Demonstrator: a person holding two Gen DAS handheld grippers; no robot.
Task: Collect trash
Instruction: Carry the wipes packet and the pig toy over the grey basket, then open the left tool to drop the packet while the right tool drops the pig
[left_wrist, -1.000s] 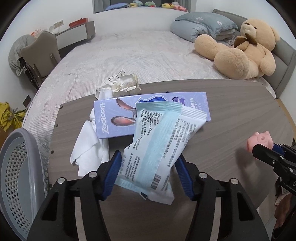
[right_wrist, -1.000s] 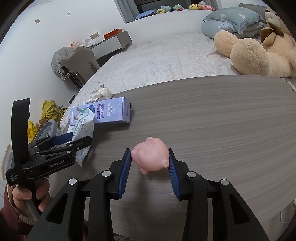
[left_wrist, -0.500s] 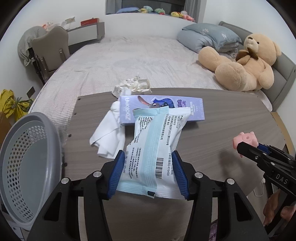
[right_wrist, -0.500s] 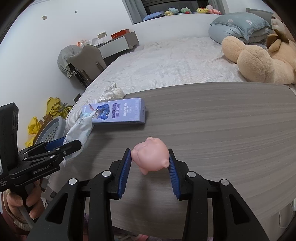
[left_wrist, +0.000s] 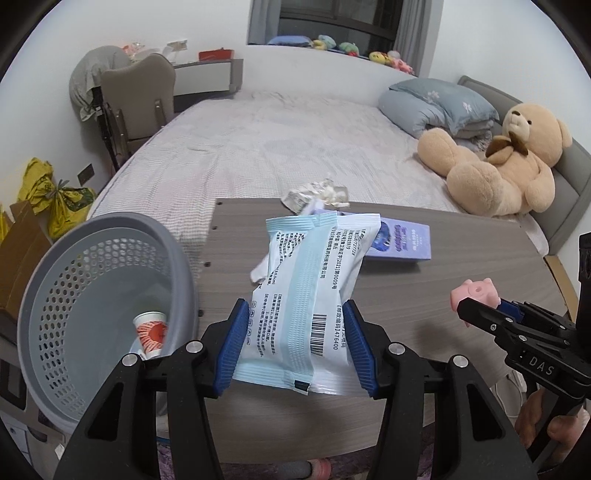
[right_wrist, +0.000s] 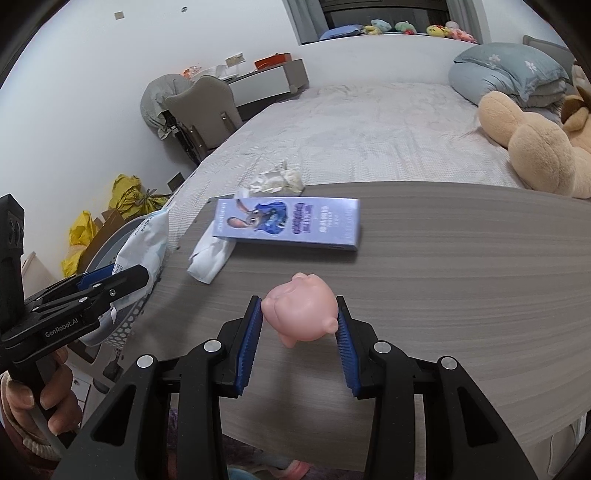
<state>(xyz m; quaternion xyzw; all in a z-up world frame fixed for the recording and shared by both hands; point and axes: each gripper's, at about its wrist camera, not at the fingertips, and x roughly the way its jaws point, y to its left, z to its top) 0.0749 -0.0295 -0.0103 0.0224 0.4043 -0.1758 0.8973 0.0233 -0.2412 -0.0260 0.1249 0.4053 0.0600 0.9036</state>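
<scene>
My left gripper is shut on a white and light-blue plastic packet, held above the table's left end beside the grey perforated basket. A paper cup lies inside the basket. My right gripper is shut on a pink pig toy over the table's near edge. On the wooden table lie a purple cartoon box, a white tissue and a crumpled wrapper at the far edge. In the right wrist view the left gripper shows with the packet.
A bed with a large teddy bear and grey pillows lies beyond the table. A chair and desk stand at the back left. Yellow bags and cardboard sit on the floor left of the basket.
My left gripper has carried the packet leftward and up, bringing the basket and its cup further into view. My right gripper has shifted a little with the pig toy still held.
</scene>
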